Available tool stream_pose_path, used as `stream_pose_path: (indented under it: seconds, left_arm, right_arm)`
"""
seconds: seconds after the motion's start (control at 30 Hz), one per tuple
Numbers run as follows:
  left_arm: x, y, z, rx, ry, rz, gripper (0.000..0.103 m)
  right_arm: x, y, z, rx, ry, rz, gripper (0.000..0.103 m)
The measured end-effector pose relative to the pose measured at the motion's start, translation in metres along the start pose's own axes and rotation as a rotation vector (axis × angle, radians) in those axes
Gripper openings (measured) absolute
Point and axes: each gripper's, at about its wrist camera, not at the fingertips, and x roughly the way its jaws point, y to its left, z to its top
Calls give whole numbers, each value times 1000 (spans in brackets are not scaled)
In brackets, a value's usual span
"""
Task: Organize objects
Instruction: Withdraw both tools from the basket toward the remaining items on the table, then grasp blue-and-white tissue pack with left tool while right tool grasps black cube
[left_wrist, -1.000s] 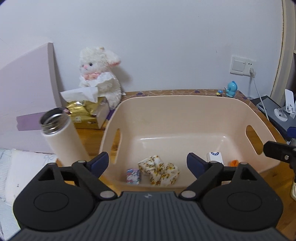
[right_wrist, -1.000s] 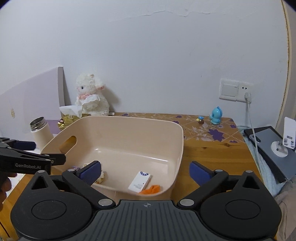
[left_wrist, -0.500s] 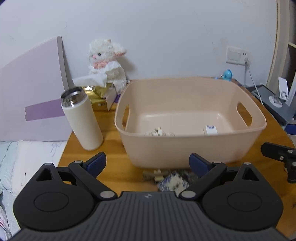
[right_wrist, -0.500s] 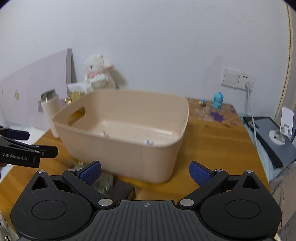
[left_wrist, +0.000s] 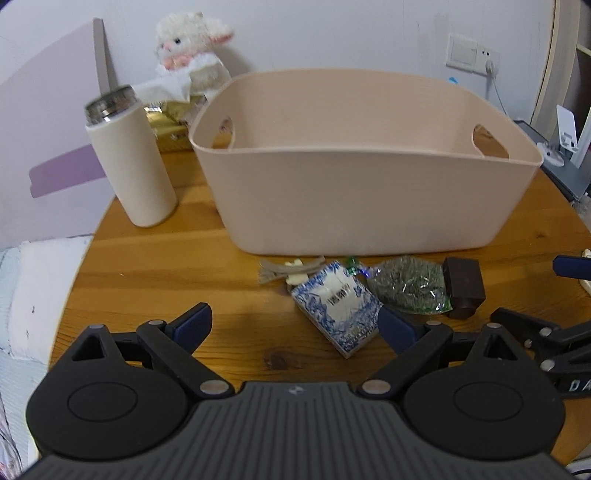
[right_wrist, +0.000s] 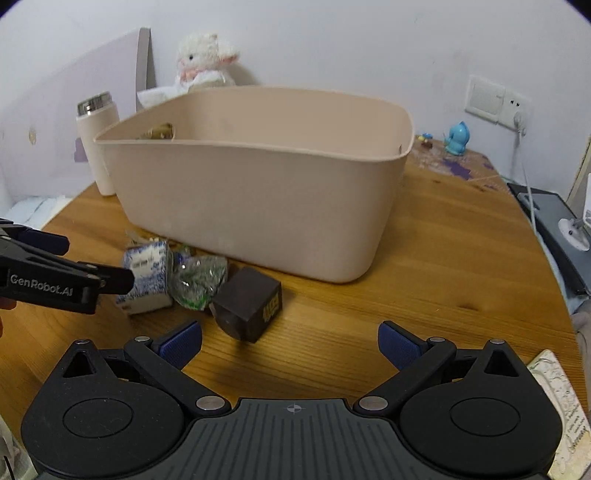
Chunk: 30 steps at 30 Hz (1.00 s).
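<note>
Both claws hang low and level, facing forward, side by side. The left claw (left_wrist: 293, 323) has its blue-padded fingers (left_wrist: 194, 321) spread wide with nothing between them. The right claw (right_wrist: 290, 341) is likewise spread wide and holds nothing, its blue pads (right_wrist: 399, 343) well apart.
</note>
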Motion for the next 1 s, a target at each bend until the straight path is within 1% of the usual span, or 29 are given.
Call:
stream_pose_path:
  seconds: [0.23,0.37,0.53,0.67,0.73,0.8,0.83,0.9,0.93,0.97,1.0]
  left_arm:
    - [26,2,-1,-65,42,-36,97]
    - [36,1,3,-83,49,-59,97]
    - [47,-3,10,-88,65,-60,97]
    - [54,-3,11,-91,70,-53,97]
    - [57,2,11,-115,80,-69,98]
    - [60,6,11,-140,87,-81,97]
    - [60,7,11,-140,87,-70,95]
    - [60,7,11,-125,92,-42,92]
    - [59,6,11,-110,90,-24,87]
    - [58,4,10,-94,91,-6,82]
    - [57,3,10,-84,86,-1,80]
  right_arm:
    - [21,-1,0,18,31,7,103]
    - [31,-1,1,37,40,20,103]
    - [43,3,4,53,44,33,103]
    - [48,9,3,25,27,4,102]
    - [48,11,2,10,15,-8,97]
    - [47,11,2,0,2,-8,88]
    - [46,11,2,0,0,-6,86]
    - [44,11,1,-11,-5,1,78]
    - [43,11,0,-14,-9,5,74]
    - [41,10,0,-16,-12,6,65]
    - [40,10,0,-15,-15,7,57]
